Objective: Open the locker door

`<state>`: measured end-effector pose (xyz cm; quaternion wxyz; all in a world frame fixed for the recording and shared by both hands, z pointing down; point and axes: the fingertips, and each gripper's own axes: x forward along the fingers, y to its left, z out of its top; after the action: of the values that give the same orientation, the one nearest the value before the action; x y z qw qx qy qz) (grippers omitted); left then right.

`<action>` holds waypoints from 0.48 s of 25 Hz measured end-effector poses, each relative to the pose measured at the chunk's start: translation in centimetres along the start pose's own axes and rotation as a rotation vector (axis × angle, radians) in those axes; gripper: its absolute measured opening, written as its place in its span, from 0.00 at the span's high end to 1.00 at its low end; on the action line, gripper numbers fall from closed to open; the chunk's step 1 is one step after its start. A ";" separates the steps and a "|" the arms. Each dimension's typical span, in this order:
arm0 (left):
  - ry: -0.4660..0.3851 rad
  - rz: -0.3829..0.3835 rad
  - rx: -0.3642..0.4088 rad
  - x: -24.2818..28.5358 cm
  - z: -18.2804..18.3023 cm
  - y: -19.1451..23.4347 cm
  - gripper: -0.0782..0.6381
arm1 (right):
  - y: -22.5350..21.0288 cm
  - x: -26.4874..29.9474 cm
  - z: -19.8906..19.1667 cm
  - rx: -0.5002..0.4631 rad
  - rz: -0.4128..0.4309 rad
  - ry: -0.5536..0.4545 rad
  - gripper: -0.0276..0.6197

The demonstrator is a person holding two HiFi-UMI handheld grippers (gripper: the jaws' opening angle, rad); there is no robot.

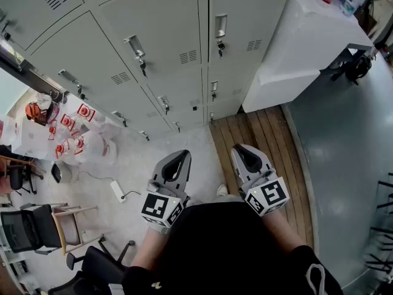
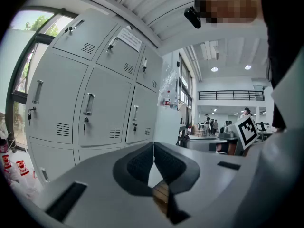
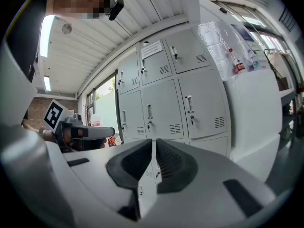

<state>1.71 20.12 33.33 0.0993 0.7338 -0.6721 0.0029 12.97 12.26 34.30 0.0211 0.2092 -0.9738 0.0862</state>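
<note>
The left gripper (image 1: 179,160) and right gripper (image 1: 245,153) are held side by side close to the person's body, both pointing toward the lockers (image 1: 153,48). Each has its jaws pressed together with nothing between them. The lockers stand on the far side, well apart from both grippers, their grey doors (image 1: 242,17) all shut and the handles (image 1: 135,45) untouched. A white cabinet (image 1: 307,42) stands just right of them beside a wooden floor strip (image 1: 258,137), and white bags (image 1: 83,140) lie at the far left.
</note>
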 end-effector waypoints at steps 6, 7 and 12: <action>0.013 0.008 0.020 2.2 -0.1 -3.1 0.86 | -2.4 -1.2 0.2 0.017 0.028 -0.002 0.88; 0.019 0.010 0.026 2.7 -0.2 -3.6 0.86 | -2.8 -1.2 0.1 0.024 0.037 -0.002 0.88; 0.070 0.027 0.050 4.3 -1.1 -4.7 0.86 | -4.8 -1.1 -0.3 0.085 0.069 -0.007 0.88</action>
<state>6.95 16.44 34.35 0.1043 0.7264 -0.6777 0.0469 15.91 8.44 35.29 0.0060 0.1765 -0.9760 0.1272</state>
